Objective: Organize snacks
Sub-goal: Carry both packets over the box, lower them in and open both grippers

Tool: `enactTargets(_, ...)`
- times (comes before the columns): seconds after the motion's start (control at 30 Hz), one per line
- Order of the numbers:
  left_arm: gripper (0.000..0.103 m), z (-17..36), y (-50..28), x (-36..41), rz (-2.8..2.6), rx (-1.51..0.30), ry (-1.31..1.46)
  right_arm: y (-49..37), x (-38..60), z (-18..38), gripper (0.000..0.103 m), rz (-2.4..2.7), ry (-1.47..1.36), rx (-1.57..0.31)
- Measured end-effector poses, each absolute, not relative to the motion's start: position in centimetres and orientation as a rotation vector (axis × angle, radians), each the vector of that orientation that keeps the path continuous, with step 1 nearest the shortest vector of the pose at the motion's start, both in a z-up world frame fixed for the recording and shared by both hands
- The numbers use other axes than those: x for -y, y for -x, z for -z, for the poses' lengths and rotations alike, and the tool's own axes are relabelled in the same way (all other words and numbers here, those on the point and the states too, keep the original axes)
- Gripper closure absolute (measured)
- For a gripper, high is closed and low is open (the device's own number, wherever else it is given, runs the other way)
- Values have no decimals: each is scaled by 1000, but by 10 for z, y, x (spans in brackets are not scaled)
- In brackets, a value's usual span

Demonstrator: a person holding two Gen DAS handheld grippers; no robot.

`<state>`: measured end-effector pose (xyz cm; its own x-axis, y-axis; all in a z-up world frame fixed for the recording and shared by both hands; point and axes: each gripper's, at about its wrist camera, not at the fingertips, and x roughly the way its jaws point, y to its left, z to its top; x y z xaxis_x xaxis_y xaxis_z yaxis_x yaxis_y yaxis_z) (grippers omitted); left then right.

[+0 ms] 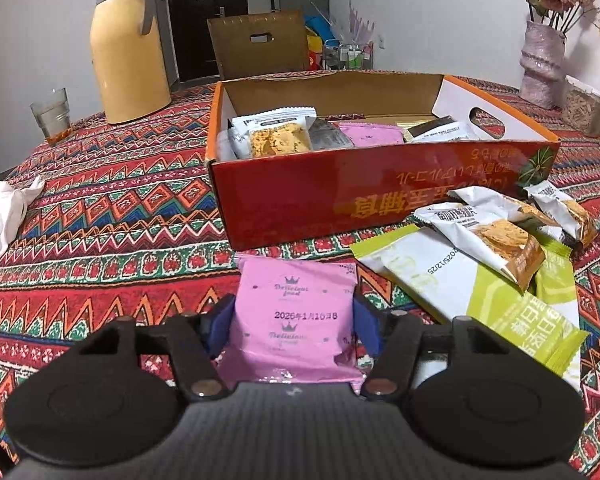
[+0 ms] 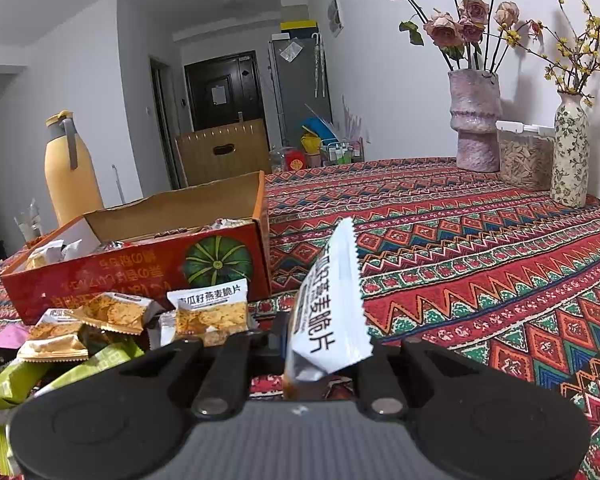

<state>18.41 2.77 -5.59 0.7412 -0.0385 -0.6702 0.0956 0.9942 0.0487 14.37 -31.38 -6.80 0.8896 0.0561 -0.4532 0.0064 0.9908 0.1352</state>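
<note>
A pink snack packet [image 1: 296, 300] lies on the patterned tablecloth just in front of the red cardboard box [image 1: 380, 184]. My left gripper [image 1: 294, 328] is closed on it, a blue pad pressing each side. The box holds several packets, among them a white biscuit one [image 1: 278, 136] and another pink one [image 1: 370, 134]. To the right lies a loose pile of white packets [image 1: 492, 236] over green ones [image 1: 520, 320]. My right gripper [image 2: 300, 344] is shut on a white oat-crisp packet [image 2: 332, 300], held on edge above the cloth, right of the box [image 2: 140, 268] and the pile [image 2: 204, 312].
A yellow thermos [image 1: 128, 52], a glass [image 1: 52, 114] and a white cloth [image 1: 4, 212] sit at the left. A pink vase [image 2: 476, 120], a jar of seeds [image 2: 524, 156] and a floral vase [image 2: 570, 152] line the wall. A brown carton [image 1: 260, 44] stands beyond the table.
</note>
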Motion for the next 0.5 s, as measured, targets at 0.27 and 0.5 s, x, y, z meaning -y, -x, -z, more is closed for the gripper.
enactTargets(0.27, 40, 47, -175, -36, 31, -684, -55, -143, 314, 68, 90, -25, -131, -470)
enactTargets(0.5, 40, 33, -168, -41, 2, -623, -47, -142, 313, 67, 90, -33, -117, -461)
